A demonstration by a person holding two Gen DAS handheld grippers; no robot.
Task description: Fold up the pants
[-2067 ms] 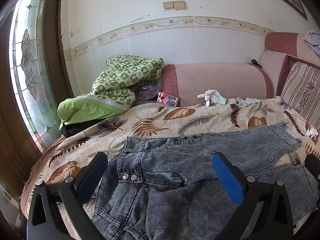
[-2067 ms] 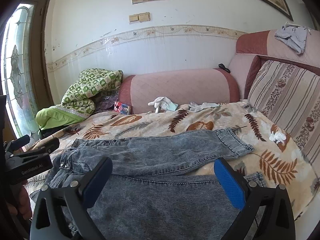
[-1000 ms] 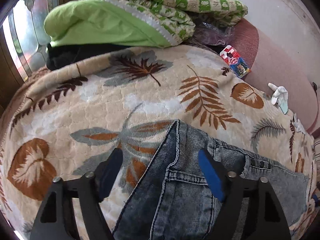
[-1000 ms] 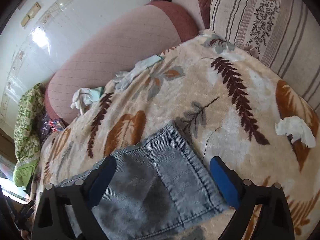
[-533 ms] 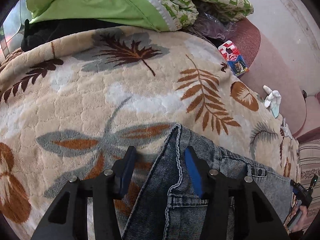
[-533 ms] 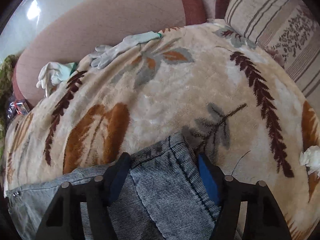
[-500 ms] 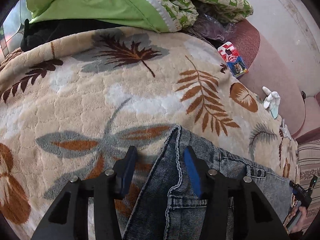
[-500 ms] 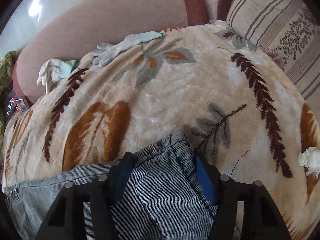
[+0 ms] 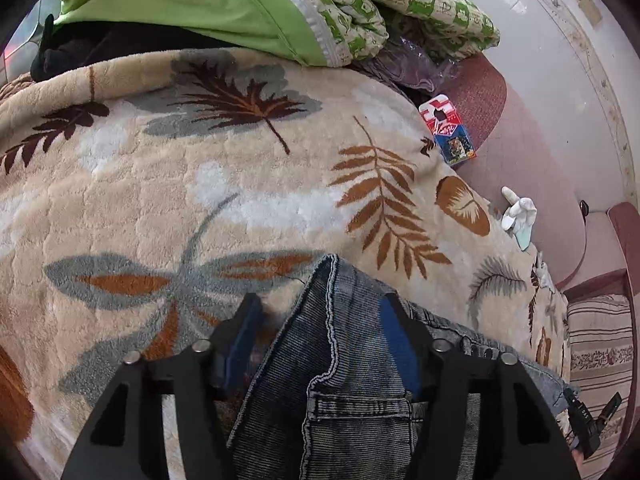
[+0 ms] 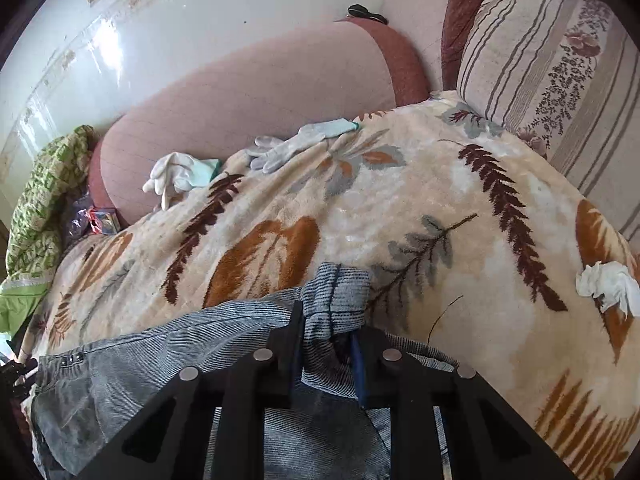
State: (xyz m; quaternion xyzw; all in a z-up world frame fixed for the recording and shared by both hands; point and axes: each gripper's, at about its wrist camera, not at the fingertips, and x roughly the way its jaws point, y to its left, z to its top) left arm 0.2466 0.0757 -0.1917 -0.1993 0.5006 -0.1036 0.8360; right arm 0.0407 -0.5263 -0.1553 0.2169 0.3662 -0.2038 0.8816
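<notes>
Plush beige blanket (image 9: 248, 184) with a leaf print is being used as the working surface over the pink sofa (image 10: 256, 88), and the grey denim pants (image 9: 352, 392) are lying spread across its near part, waistband toward the left side and leg hems toward the right.

Against the pictures of half a second ago, the right gripper (image 10: 326, 344) is being seen with its jaws drawn much closer together: the hem that was lying flat and broad between them is now being bunched into a raised fold and pinched between the black finger and the blue pad (image 10: 357, 364). The left gripper (image 9: 320, 332) is being seen at nearly the same opening as before, and the waistband corner is being seen a little more raised between its fingers.

In the left wrist view, the waistband corner (image 9: 332, 276) is standing up as a peak between the two blue pads (image 9: 394, 336); the right pad is touching the denim, while a gap is showing between the left pad and the cloth, so the jaws are being held apart around the corner rather than clamped on it.

Lesser items are being noted along the far edge: a folded green quilt (image 9: 224, 4), a striped cushion (image 10: 552, 56), white gloves (image 10: 180, 176), a crumpled tissue (image 10: 608, 284) and a small red and blue packet (image 9: 448, 136).
</notes>
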